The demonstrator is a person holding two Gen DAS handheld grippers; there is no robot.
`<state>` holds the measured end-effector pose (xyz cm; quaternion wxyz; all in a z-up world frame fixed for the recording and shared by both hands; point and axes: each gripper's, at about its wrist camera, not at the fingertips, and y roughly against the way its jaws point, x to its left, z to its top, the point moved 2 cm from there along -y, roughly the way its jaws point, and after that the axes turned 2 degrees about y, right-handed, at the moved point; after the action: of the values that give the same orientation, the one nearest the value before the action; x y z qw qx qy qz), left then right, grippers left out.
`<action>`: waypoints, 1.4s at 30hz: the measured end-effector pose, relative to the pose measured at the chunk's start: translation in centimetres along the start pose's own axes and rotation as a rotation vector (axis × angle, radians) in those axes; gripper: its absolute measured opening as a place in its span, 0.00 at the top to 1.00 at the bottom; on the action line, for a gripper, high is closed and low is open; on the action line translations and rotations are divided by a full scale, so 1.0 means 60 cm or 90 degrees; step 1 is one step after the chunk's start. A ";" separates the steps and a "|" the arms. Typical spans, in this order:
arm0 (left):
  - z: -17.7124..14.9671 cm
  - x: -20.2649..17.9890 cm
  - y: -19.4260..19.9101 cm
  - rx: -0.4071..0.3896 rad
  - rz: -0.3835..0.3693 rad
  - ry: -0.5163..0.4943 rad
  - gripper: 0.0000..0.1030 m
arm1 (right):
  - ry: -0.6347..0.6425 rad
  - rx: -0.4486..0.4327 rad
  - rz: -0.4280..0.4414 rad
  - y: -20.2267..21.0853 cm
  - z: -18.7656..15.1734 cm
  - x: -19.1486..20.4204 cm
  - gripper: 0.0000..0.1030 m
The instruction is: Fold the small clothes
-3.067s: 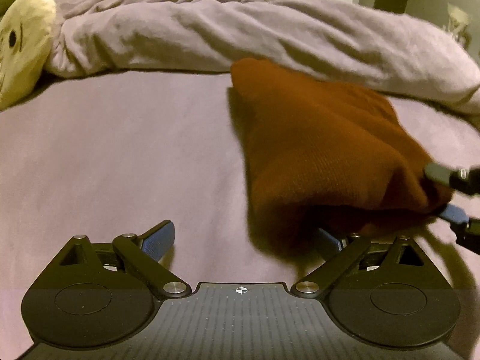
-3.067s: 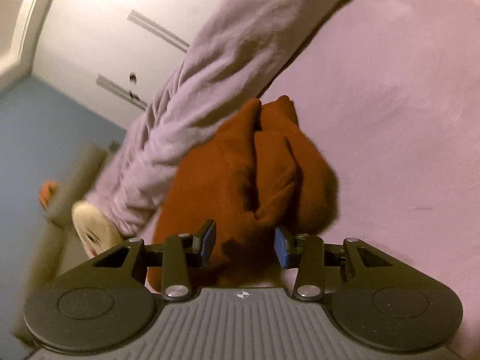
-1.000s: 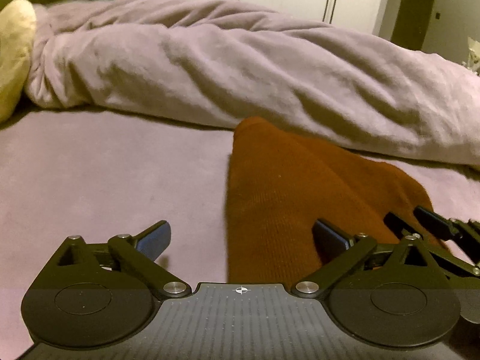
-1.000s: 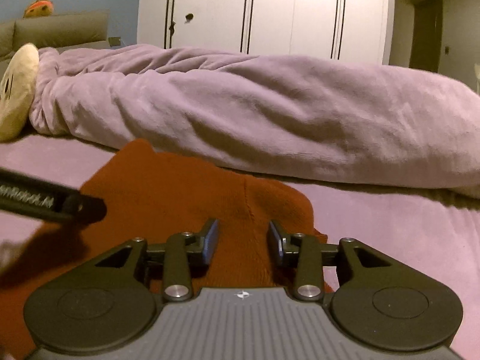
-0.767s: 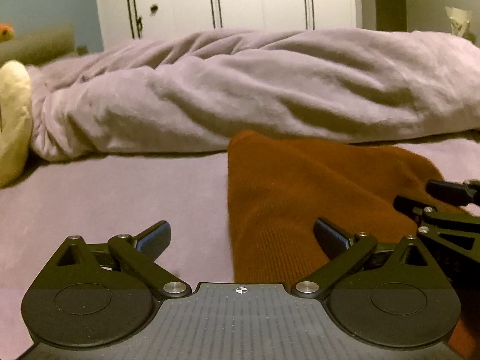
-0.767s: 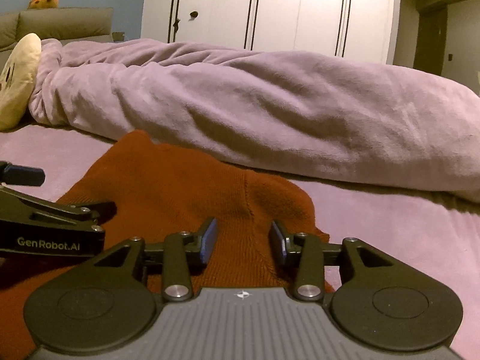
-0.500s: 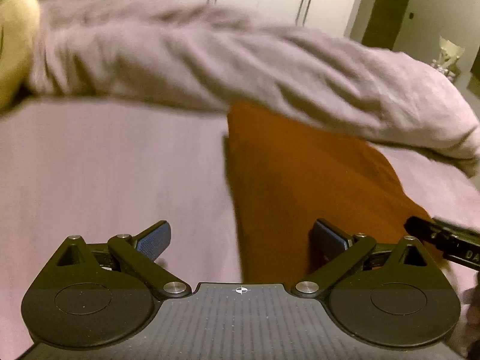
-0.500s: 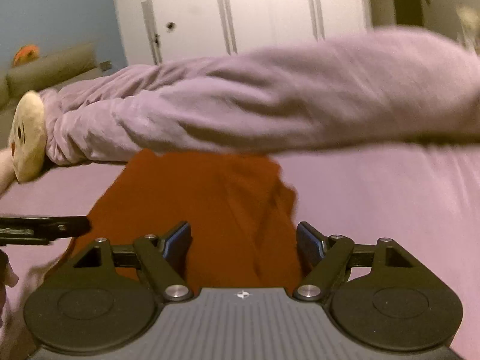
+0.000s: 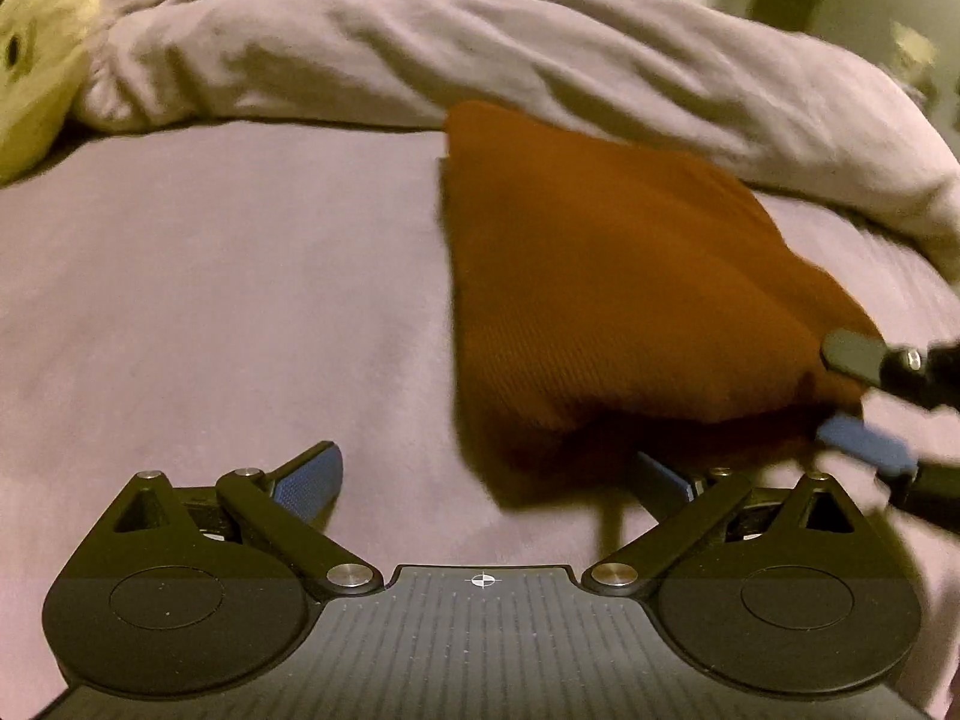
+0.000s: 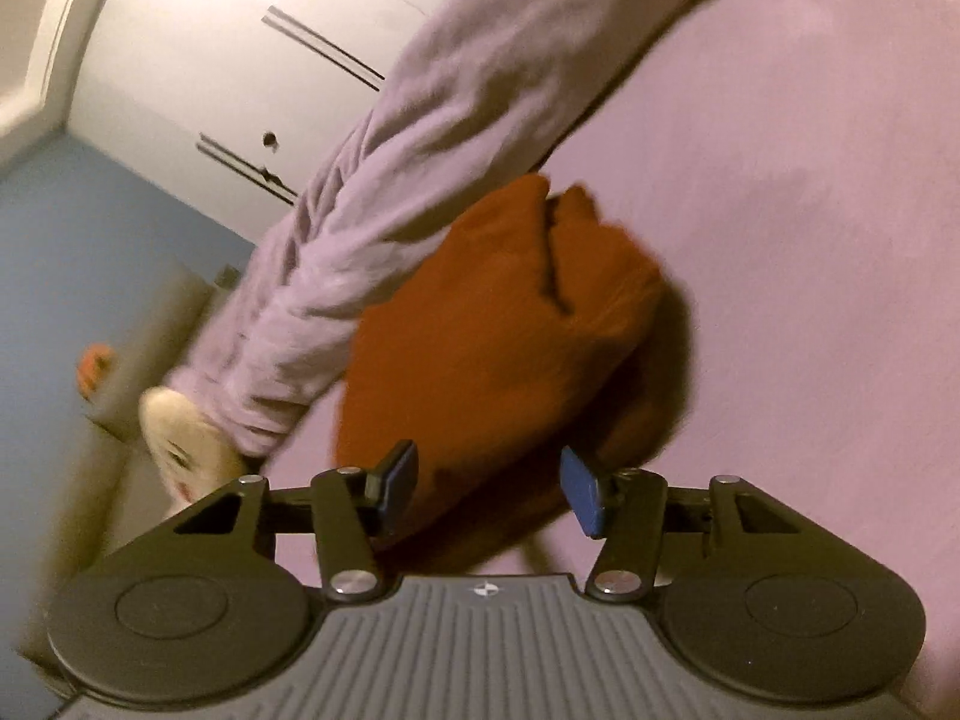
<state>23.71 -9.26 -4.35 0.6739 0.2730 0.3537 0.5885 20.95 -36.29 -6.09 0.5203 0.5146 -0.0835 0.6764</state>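
A folded rust-brown knit garment lies on the mauve bed sheet, its far end against the rumpled blanket. My left gripper is open just in front of the garment's near edge, which sits lifted off the sheet above the right finger. My right gripper comes in from the right with its jaws open around the garment's near right corner. In the right wrist view the garment lies ahead between the open fingers of my right gripper, and the view is rolled sideways.
A rolled lilac blanket runs across the back of the bed. A cream plush toy lies at the far left. White wardrobe doors and a blue wall stand behind the bed.
The right gripper has rolled sideways and its jaws now straddle the garment's near right corner. The garment's near edge has come up off the sheet. The left gripper stays open.
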 end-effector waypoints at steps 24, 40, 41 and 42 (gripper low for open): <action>0.035 0.043 0.063 -0.037 0.054 -0.111 0.00 | 0.218 -0.060 -0.147 0.044 0.042 0.002 0.55; 0.139 0.040 -0.118 0.084 -0.154 0.110 0.00 | 0.062 0.096 0.015 -0.110 0.154 -0.061 0.32; 0.142 0.037 -0.123 0.086 -0.153 0.104 0.00 | 0.064 0.108 0.022 -0.120 0.154 -0.058 0.32; 0.144 0.034 -0.129 0.087 -0.153 0.099 0.00 | 0.070 0.117 0.024 -0.133 0.152 -0.054 0.32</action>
<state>35.36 -8.05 -5.55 0.6898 0.2277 0.4743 0.4974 32.55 -40.66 -7.82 0.4615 0.5209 -0.0021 0.7181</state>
